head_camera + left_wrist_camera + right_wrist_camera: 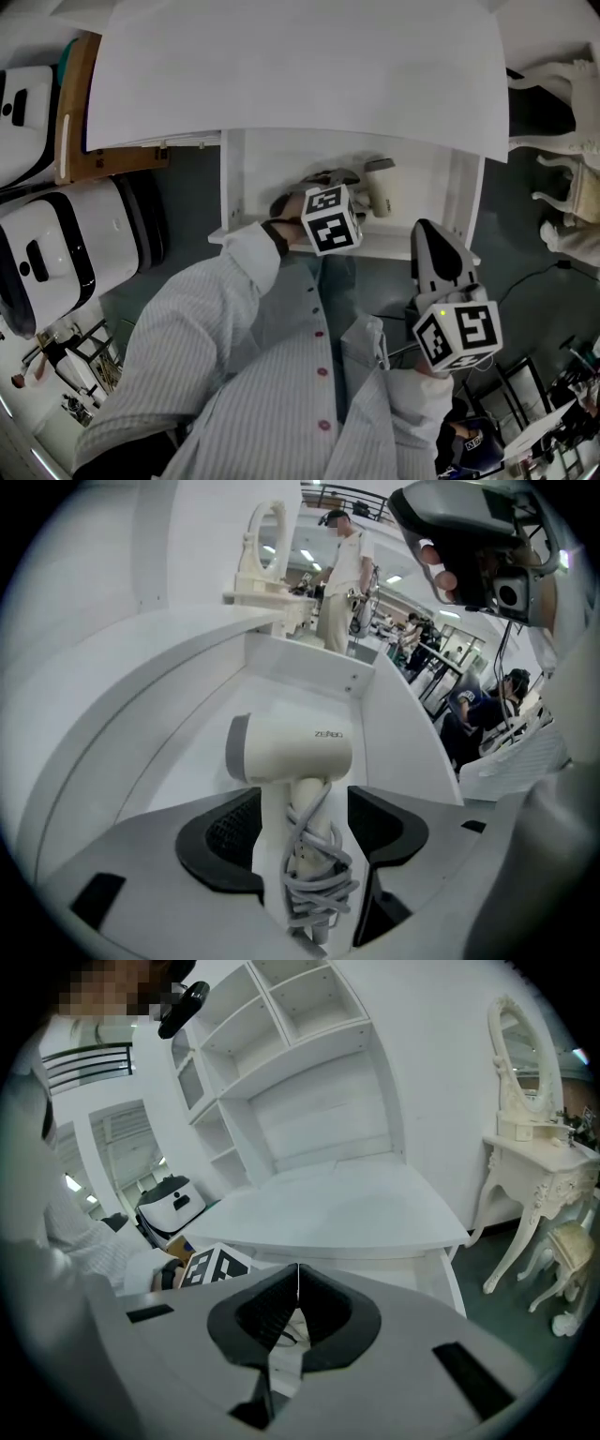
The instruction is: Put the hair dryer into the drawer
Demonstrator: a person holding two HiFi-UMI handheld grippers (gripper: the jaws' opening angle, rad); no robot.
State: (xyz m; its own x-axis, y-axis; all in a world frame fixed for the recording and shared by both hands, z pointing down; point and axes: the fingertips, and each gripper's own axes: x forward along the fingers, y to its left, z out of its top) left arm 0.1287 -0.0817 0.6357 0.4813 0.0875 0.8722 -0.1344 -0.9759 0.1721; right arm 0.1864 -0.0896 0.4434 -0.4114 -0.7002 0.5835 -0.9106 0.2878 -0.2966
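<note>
White dressing table (536,1155) (oval mirror (523,1054)) near shelves (281,1016).

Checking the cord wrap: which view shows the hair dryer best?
The left gripper view: the hair dryer sits centre frame, cord coiled round its handle. The head view shows only a small part in the drawer; the right gripper view, nothing clear.

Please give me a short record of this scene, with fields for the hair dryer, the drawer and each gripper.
hair dryer: lies inside the drawer, cord wound round its handle
drawer: pulled out under the white desk top
left gripper: jaws apart on either side of the dryer's handle, not pressing it
right gripper: jaws together, empty
task: dryer in, drawer not yet pushed shut
</note>
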